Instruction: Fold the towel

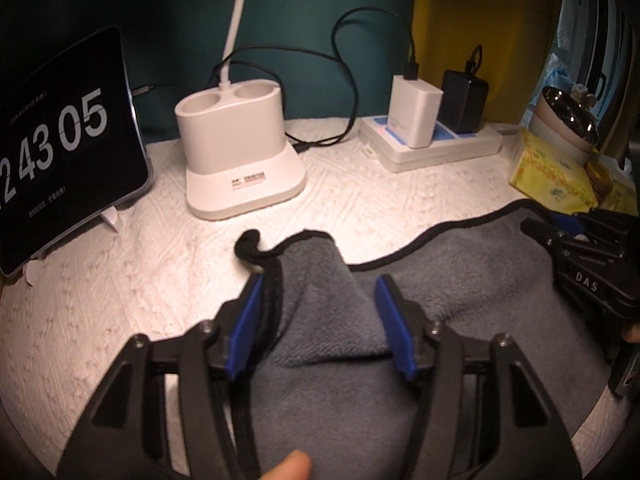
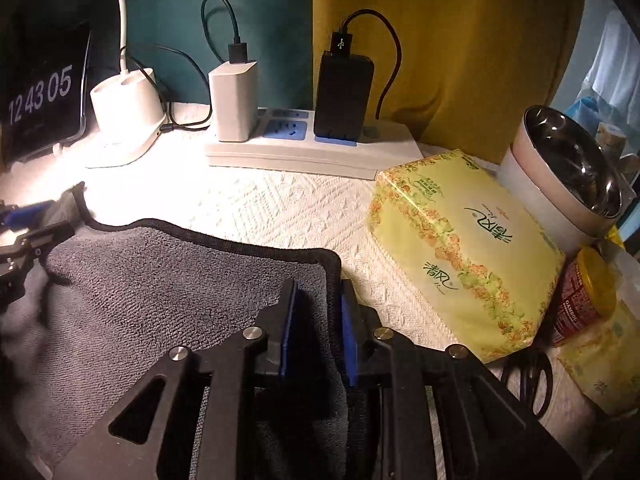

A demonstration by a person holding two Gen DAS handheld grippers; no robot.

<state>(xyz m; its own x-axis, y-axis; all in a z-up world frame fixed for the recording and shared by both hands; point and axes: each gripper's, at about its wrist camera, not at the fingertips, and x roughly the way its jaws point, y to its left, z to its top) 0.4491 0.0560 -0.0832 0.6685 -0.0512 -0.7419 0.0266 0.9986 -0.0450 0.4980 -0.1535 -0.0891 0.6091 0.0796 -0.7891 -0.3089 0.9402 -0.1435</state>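
Note:
A grey towel [image 1: 460, 280] with a black hem lies on the white textured table cover. In the left wrist view my left gripper [image 1: 320, 288] is open, its blue pads on either side of a raised fold at the towel's far left corner. The right gripper [image 1: 592, 256] shows at that view's right edge. In the right wrist view the towel [image 2: 160, 280] spreads to the left, and my right gripper [image 2: 318, 300] is shut on its far right corner, hem between the blue pads. The left gripper [image 2: 24, 220] shows at the left edge there.
A clock display [image 1: 60, 140], a white lamp base [image 1: 240, 152] and a power strip [image 1: 432, 144] with chargers stand along the back. A yellow tissue pack [image 2: 460, 248], a steel bowl [image 2: 568, 172], a red jar [image 2: 584, 296] and black scissors [image 2: 528, 380] crowd the right side.

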